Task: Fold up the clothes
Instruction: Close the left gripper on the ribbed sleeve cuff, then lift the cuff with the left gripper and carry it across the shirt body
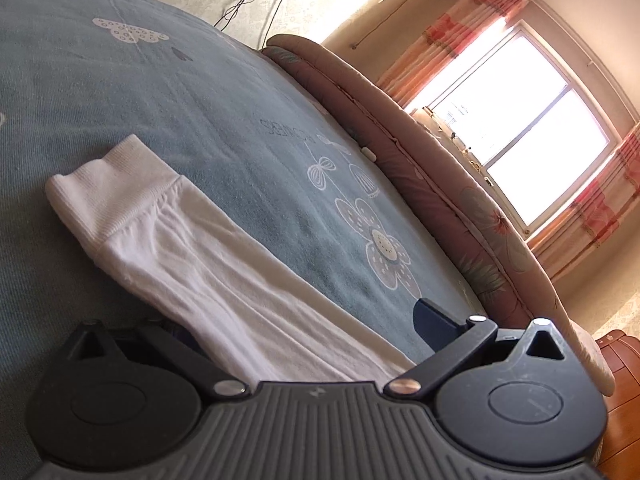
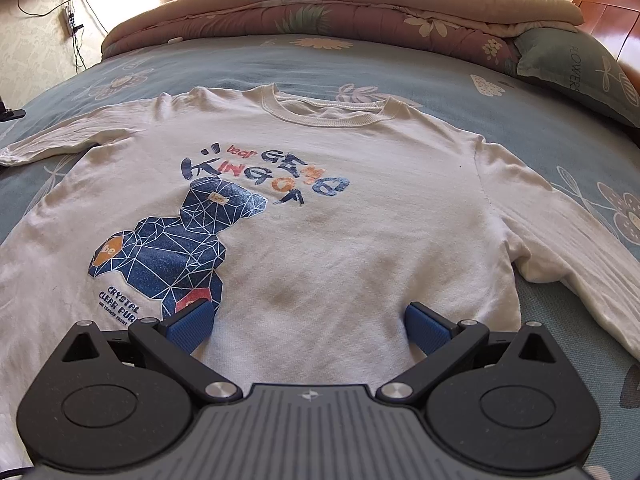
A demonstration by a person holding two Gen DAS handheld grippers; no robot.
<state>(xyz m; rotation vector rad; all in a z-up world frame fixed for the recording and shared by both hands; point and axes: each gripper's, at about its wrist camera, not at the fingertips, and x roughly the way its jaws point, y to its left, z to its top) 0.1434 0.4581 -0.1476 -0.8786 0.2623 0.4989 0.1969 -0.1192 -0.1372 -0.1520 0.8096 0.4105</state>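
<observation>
A white long-sleeved sweatshirt [image 2: 340, 208] with a blue bear print [image 2: 172, 248] lies flat, face up, on the bed, its collar at the far side. My right gripper [image 2: 310, 326] is open just above the shirt's lower front, with a blue pad [image 2: 192, 326] on each side of bare cloth. In the left wrist view one sleeve [image 1: 224, 280] stretches away from me and ends in a ribbed cuff [image 1: 108, 196]. My left gripper [image 1: 296, 332] is open wide, with the sleeve passing between its fingers. The right finger [image 1: 436, 328] shows; the left one is hidden behind the cloth.
The blue-grey flowered bedsheet [image 2: 440, 68] covers the bed. A folded floral quilt [image 2: 320, 12] lies along the far edge and a pillow [image 2: 576, 68] at the right. A wooden headboard [image 2: 612, 12] stands behind the pillow. Bright window [image 1: 532, 128] with curtains; cables on the wall [image 2: 72, 28].
</observation>
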